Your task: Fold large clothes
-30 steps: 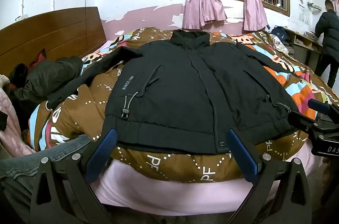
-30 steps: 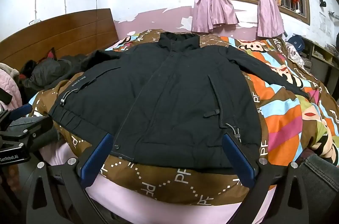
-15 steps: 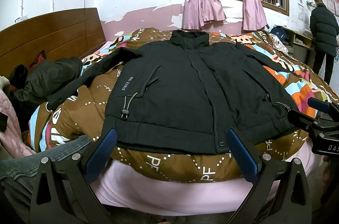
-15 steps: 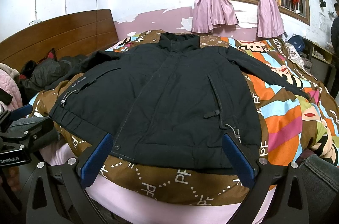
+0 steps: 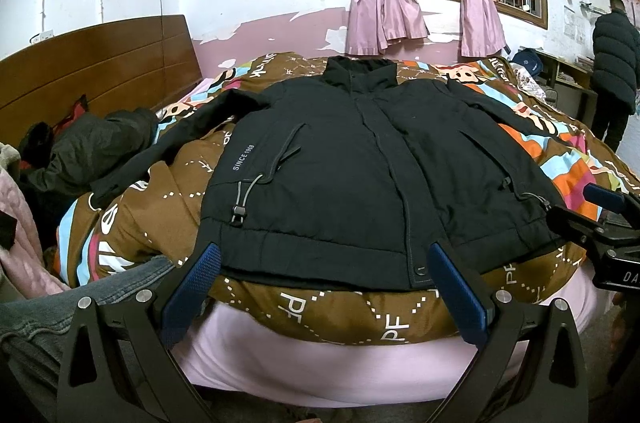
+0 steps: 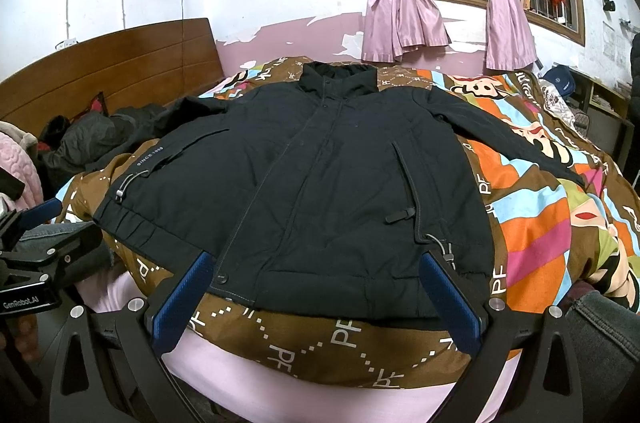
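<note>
Jacket folding is not yet being begun: both tongs are being held released and empty just short of the hem, at 6 o'clock of the garment. The left tongs are being aimed at the hem's left half, the right tongs at its right half, each pair of blue pads being kept spread wide and apart from the cloth; by judgement this stance is being taken so that either hem corner can be seized. The black jacket is being presented front up and closed, spread flat on the patterned quilt of the bed, collar at 12 o'clock, sleeves being left stretched out toward 10 and 2 o'clock, presumably for folding inward. A heap of dark clothes is lying at 9 o'clock by the wooden headboard. No container is being shown holding anything. At 3 o'clock a person in a dark coat is standing by a shelf.
</note>
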